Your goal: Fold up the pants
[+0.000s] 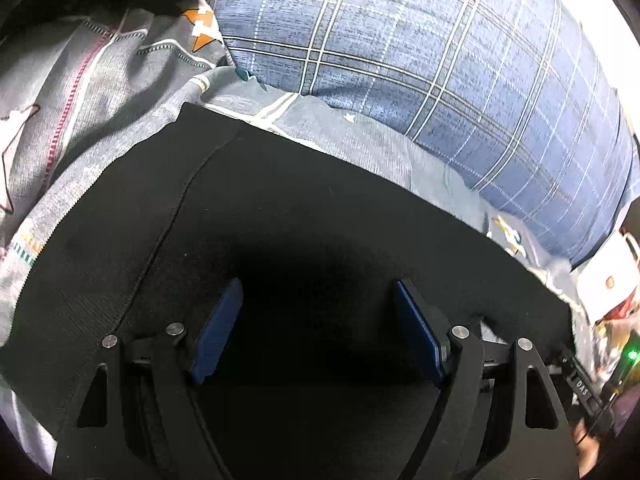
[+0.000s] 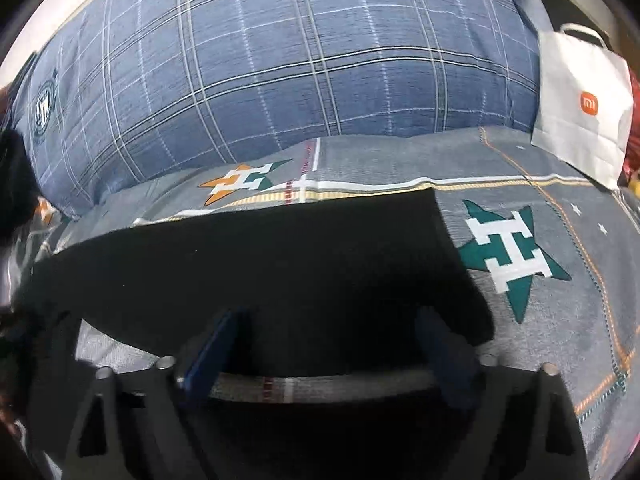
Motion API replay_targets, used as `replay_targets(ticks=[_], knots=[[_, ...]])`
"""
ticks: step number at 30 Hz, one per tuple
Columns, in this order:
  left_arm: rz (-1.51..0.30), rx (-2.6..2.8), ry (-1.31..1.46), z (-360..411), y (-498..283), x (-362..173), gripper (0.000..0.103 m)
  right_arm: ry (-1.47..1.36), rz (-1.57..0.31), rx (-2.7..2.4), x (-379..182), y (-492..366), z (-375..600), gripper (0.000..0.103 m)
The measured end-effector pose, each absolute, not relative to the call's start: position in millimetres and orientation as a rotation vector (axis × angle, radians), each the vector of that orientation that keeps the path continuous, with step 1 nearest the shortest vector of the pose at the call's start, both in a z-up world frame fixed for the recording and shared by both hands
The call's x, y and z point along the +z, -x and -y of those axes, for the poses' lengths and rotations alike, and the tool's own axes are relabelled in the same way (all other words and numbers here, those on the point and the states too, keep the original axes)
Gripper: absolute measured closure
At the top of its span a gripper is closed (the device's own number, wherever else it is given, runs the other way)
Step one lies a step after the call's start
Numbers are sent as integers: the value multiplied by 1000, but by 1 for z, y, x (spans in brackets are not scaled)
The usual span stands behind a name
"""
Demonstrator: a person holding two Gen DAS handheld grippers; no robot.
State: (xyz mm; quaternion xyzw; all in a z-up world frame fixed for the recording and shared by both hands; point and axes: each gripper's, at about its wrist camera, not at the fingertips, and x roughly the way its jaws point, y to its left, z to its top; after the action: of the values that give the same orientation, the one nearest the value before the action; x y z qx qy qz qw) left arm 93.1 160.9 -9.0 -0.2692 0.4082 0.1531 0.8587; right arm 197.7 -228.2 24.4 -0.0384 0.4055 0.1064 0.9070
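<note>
Black pants (image 1: 304, 208) lie flat on the grey patterned bedsheet (image 1: 80, 120), a seam running down their left part. My left gripper (image 1: 316, 300) hovers just over them, its blue pads (image 1: 218, 332) wide apart and nothing between them. In the right wrist view the same black pants (image 2: 280, 256) show a squared corner at the right. My right gripper (image 2: 332, 328) stands open over their near edge, blue pads (image 2: 208, 348) apart, with the cloth lying loose below them.
A big blue plaid pillow (image 2: 280, 52) lies along the far side of the bed. A white paper bag (image 2: 580, 100) stands at the far right. The bedsheet (image 2: 540, 320) with green and orange star prints spreads right of the pants.
</note>
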Motion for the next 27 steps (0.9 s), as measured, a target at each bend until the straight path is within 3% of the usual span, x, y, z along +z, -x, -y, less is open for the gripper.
replay_targets(ticks=[21, 24, 27], knots=[[-868, 326, 534, -157, -95, -11, 25, 169, -816, 182, 24, -198, 219, 7], [-868, 331, 532, -156, -95, -11, 25, 172, -820, 28, 39, -195, 212, 11], [-867, 334, 526, -154, -95, -11, 25, 128, -700, -21, 74, -174, 198, 11]])
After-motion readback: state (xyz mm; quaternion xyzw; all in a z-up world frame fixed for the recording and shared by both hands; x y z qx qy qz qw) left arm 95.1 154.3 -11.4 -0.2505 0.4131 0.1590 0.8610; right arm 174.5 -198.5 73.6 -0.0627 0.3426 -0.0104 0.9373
